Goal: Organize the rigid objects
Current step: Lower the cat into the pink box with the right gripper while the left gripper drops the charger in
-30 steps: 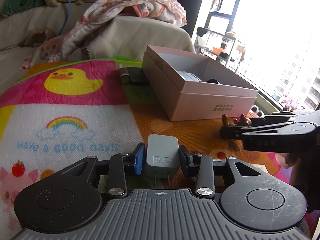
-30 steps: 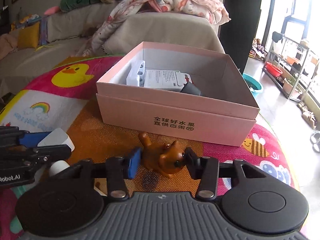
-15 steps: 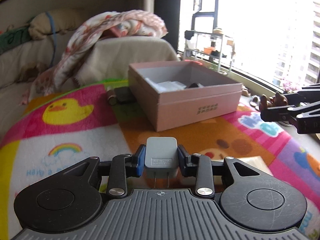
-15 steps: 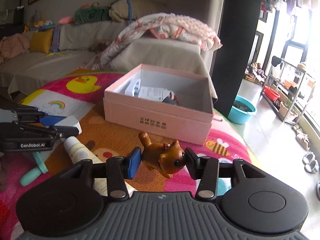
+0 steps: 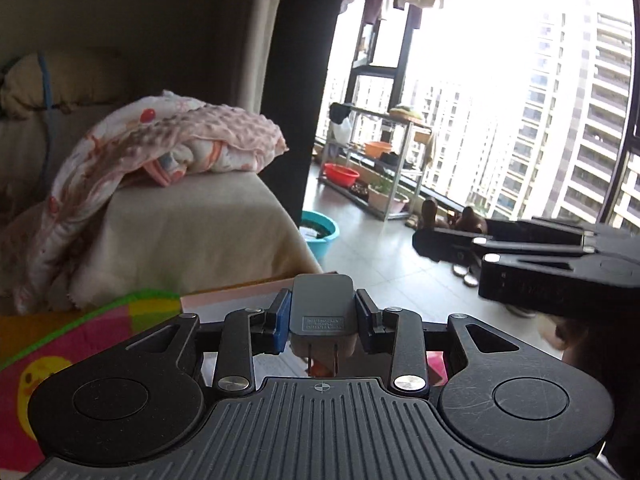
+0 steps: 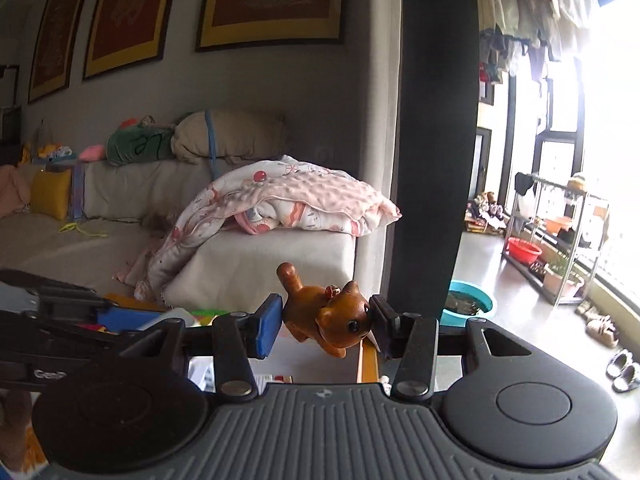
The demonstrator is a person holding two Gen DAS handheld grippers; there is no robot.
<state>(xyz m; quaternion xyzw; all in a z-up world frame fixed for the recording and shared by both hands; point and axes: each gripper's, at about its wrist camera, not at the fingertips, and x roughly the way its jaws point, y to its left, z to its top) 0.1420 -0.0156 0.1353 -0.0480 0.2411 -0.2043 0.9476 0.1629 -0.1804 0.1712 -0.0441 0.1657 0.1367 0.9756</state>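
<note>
Both loads ride high. The left gripper [image 5: 322,320] pinches a grey charger [image 5: 322,309], prongs pointing back toward the camera, and the right gripper [image 6: 325,322] pinches a brown toy bear [image 6: 326,314] crosswise. The pink box [image 5: 232,299] shows only as a rim sliver at lower centre of the left view, below and just ahead, so the left gripper looks nearer.

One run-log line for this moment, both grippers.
left gripper: shut on grey charger | right gripper: shut on brown dog figurine | both raised | pink box: rim barely visible
</note>
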